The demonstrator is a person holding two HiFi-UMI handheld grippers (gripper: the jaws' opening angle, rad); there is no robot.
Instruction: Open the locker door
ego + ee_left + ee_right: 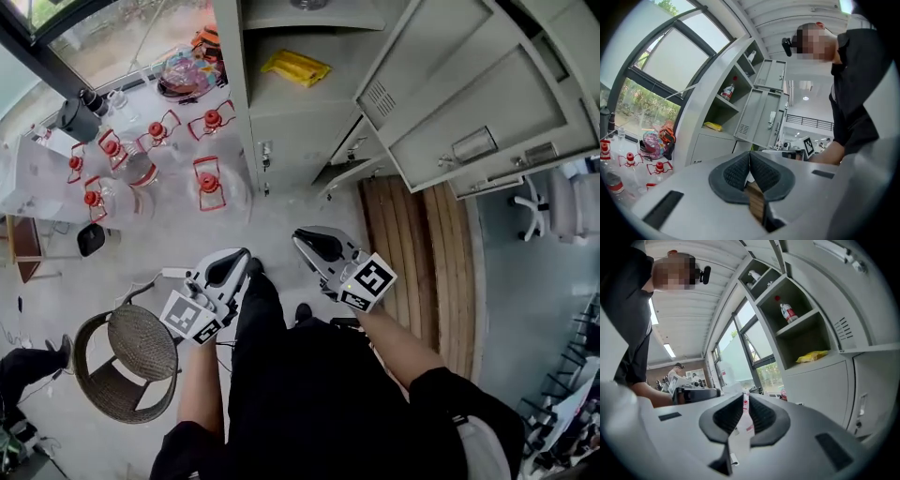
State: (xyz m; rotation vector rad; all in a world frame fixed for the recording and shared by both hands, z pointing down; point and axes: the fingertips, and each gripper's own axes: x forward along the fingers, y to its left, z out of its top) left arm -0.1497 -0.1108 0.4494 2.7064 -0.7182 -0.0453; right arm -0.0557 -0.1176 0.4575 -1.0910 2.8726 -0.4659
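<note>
- Grey floor [281, 211] underfoot, with a strip of wooden boards [412, 244] ahead and to the right of the right gripper [743, 404].
- Grey locker unit [281, 103] stands ahead of both grippers and well apart from them; neither gripper touches it.
- Several locker doors [487, 94] on the unit's right side hang swung out, ahead and to the right of the right gripper.
- One lower door [820, 390] is closed, directly ahead of the right gripper; a small latch fitting [860, 411] shows at its edge.
- Wicker chair [131, 361] sits beside and behind the left gripper [750, 161], to its left.
- Glass jars with red clasps [208, 183] are grouped ahead and to the left of the left gripper.
- Yellow packet [295, 67] lies in the open compartment just above the closed door.
- White bottle with a red cap [788, 312] stands upright in the compartment above the packet.
- Left gripper: held low near the person's legs, pads meeting at the tips, nothing between them.
- Right gripper: held low beside the left one, jaws drawn close with only a thin slit between the pads, nothing in it.
</note>
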